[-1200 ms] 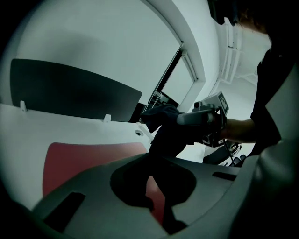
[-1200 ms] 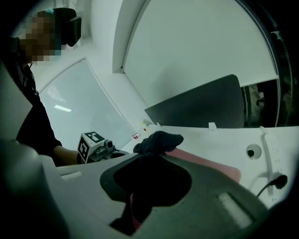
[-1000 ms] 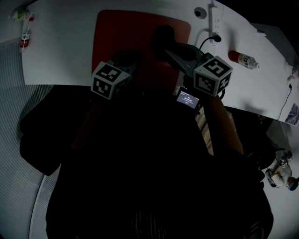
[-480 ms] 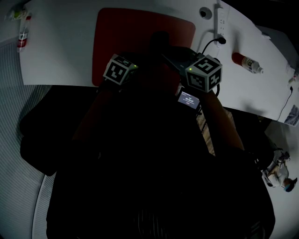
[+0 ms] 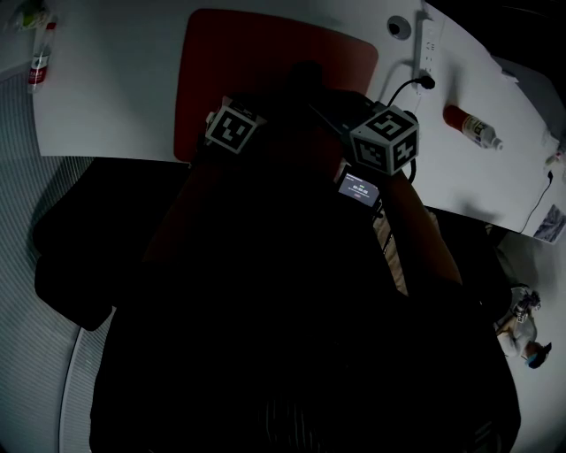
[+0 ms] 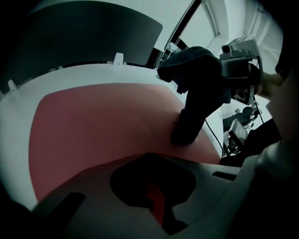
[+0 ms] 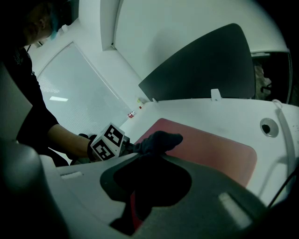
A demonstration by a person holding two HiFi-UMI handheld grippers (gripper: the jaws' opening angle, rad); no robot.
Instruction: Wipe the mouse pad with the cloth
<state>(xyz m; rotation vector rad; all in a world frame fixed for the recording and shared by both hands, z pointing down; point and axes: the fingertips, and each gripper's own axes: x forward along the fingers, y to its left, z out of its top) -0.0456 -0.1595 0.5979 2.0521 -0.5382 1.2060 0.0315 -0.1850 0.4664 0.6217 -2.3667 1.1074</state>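
A red mouse pad (image 5: 239, 62) lies on the white table (image 5: 115, 97). A dark cloth (image 6: 196, 93) hangs bunched from my right gripper (image 7: 149, 186), which is shut on it; the cloth's lower end touches the pad's right part. In the right gripper view the cloth (image 7: 161, 140) fills the jaws and covers the pad (image 7: 210, 149) just ahead. My left gripper (image 6: 154, 196) sits low over the pad's near edge (image 6: 93, 126), its jaws close together with only a thin red sliver between them and nothing held. In the head view the cloth (image 5: 305, 75) is a dark lump between the two marker cubes.
A white power strip (image 5: 427, 40) with a plugged cable and a round grommet (image 5: 400, 26) lie right of the pad. One bottle (image 5: 469, 124) lies at the far right, another (image 5: 40, 57) at the far left. A dark chair back (image 6: 84, 42) rises beyond the table.
Both grippers have moved forward over the pad; the left one went up and to the right from the table's near edge. The cloth stays held in the right gripper.
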